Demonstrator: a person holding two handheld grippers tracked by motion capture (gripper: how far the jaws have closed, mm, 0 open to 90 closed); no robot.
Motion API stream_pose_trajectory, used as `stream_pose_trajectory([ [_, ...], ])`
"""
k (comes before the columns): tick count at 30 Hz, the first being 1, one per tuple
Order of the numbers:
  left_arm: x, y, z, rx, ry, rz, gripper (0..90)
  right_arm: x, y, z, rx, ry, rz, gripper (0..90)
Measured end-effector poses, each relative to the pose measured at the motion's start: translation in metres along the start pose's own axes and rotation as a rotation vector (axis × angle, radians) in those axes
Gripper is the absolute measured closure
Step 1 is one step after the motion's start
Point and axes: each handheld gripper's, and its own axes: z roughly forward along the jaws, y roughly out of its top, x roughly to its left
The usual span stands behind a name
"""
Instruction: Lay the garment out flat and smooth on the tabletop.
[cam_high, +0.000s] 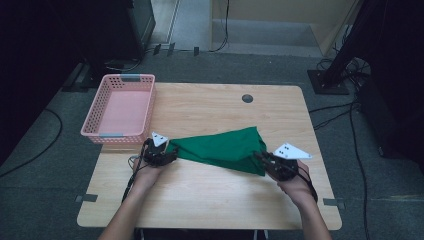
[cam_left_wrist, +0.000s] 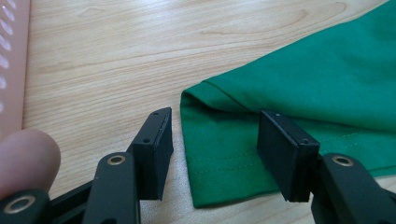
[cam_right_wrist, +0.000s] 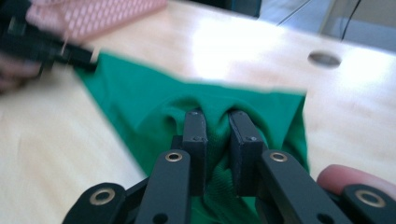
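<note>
1. We see the right gripper (cam_right_wrist: 217, 140) with its two black jaws drawn close together, pinching a bunched fold of the green cloth garment (cam_right_wrist: 154, 112) between the pads.
2. We see the left gripper (cam_left_wrist: 215, 147) with its jaws about half open: they straddle the hemmed corner of the green cloth garment (cam_left_wrist: 299, 88) without pressing on it, so this end lies loose on the table.
3. In the high view the left gripper (cam_high: 159, 152) sits at the garment's left tip and the right gripper (cam_high: 272, 164) at its near right corner; the green cloth garment (cam_high: 225, 147) stretches between them across the middle of the table.
4. The light wooden table (cam_high: 210, 195) has a round grey cable hole (cam_high: 247, 98) near its far edge.
5. A pink perforated plastic basket (cam_high: 120, 107) stands on the table's far left corner, just beyond the left gripper.
6. Around the table we see grey floor (cam_high: 45, 180) with black cables (cam_high: 345, 110) trailing on the right.
</note>
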Motion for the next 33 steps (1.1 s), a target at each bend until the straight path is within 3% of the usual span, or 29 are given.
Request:
stream_pose_trajectory([
  [6,0.000,0.000,0.000,0.001,-0.009,0.009,46.7,-0.007,0.039,0.033,-0.035,-0.020,0.028,80.0],
  [12,0.000,0.000,0.000,0.000,-0.014,0.011,46.8,-0.024,0.064,0.070,-0.043,-0.069,0.068,80.0],
  [20,0.000,0.000,0.000,0.000,-0.018,0.015,46.7,-0.051,0.084,0.117,-0.034,-0.129,0.124,80.0],
  [28,-0.001,-0.001,-0.001,0.001,-0.029,0.027,46.8,-0.068,0.090,0.154,-0.005,-0.133,0.189,80.1],
  [33,-0.001,-0.002,-0.002,0.000,-0.035,0.028,46.8,-0.079,0.099,0.172,0.001,-0.185,0.219,79.2],
])
